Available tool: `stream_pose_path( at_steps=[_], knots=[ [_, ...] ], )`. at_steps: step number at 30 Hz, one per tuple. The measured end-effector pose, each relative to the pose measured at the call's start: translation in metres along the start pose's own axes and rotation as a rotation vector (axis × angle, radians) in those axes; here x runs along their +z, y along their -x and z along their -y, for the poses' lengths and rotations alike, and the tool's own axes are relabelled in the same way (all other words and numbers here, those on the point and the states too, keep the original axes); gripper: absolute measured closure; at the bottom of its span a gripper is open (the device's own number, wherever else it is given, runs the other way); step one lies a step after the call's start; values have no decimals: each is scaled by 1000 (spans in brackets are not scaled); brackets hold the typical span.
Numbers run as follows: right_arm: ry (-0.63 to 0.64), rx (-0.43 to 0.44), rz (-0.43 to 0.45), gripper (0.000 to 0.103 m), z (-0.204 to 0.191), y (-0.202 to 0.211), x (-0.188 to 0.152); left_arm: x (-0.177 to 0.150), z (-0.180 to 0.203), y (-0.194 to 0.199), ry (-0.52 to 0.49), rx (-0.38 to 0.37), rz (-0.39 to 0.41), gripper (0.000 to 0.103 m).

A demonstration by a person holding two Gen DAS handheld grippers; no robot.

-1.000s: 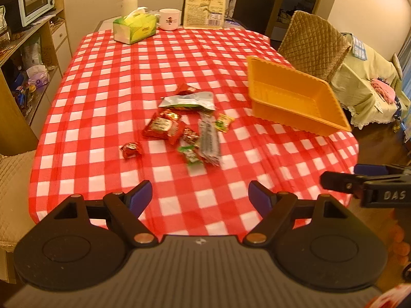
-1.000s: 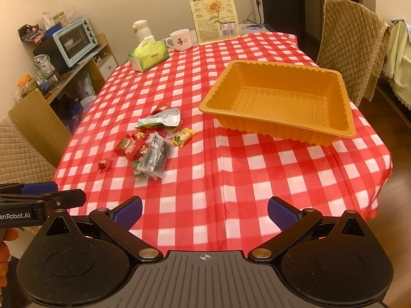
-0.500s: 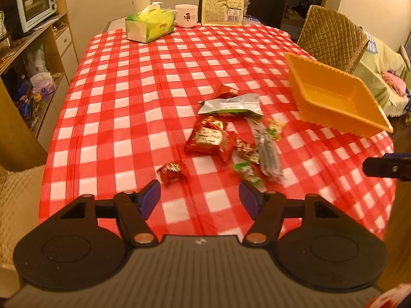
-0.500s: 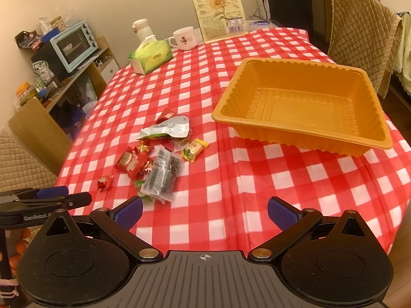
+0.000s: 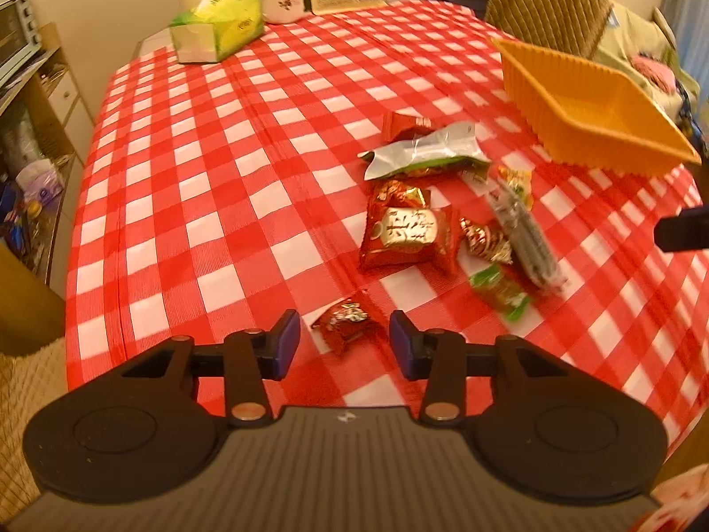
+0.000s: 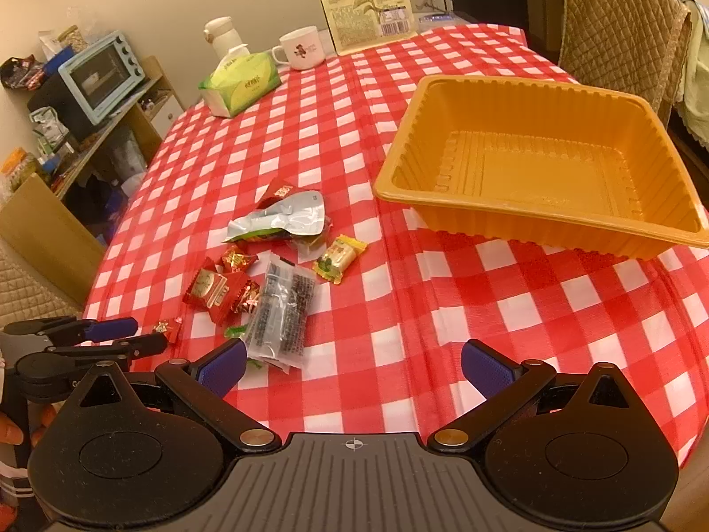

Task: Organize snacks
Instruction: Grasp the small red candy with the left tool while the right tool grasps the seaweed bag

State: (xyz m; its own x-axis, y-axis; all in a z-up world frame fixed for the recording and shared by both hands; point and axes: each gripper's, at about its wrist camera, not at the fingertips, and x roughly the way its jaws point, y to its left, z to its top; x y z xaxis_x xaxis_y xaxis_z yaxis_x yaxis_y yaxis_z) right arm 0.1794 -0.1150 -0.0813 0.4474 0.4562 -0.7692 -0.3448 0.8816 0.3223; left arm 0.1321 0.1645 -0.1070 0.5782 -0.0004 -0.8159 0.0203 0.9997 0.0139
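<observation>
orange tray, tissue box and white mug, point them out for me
orange tray (image 6: 447,86): right wrist view, far rim
tissue box (image 6: 248,88): right wrist view, side face
white mug (image 6: 303,49): right wrist view, front wall

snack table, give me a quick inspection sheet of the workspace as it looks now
surface: table under a red and white checked cloth.
job's things: orange tray, nothing in it; loose pile of wrapped snacks beside it; small red candy lying apart from the pile.
clutter: tissue box, white mug, white flask, sunflower packet at the far end.
grippers: left gripper closing around the red candy, pads not yet on it; right gripper open, holding nothing.
cables: nothing seen.
surroundings: toaster oven on a shelf, padded chair.
</observation>
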Motion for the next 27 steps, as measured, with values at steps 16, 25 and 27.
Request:
stream_pose_path(
  at_steps=[16, 25, 27],
  knots=[
    [3, -25, -23, 0, -26, -31, 10, 12, -15, -26, -93, -141, -48, 86],
    [47, 31, -44, 34, -43, -62, 15, 15, -29, -18, -42, -173, -40, 88],
    [49, 35, -51, 37, -45, -69, 17, 15, -34, -14, -29, -174, -35, 88]
  ],
)
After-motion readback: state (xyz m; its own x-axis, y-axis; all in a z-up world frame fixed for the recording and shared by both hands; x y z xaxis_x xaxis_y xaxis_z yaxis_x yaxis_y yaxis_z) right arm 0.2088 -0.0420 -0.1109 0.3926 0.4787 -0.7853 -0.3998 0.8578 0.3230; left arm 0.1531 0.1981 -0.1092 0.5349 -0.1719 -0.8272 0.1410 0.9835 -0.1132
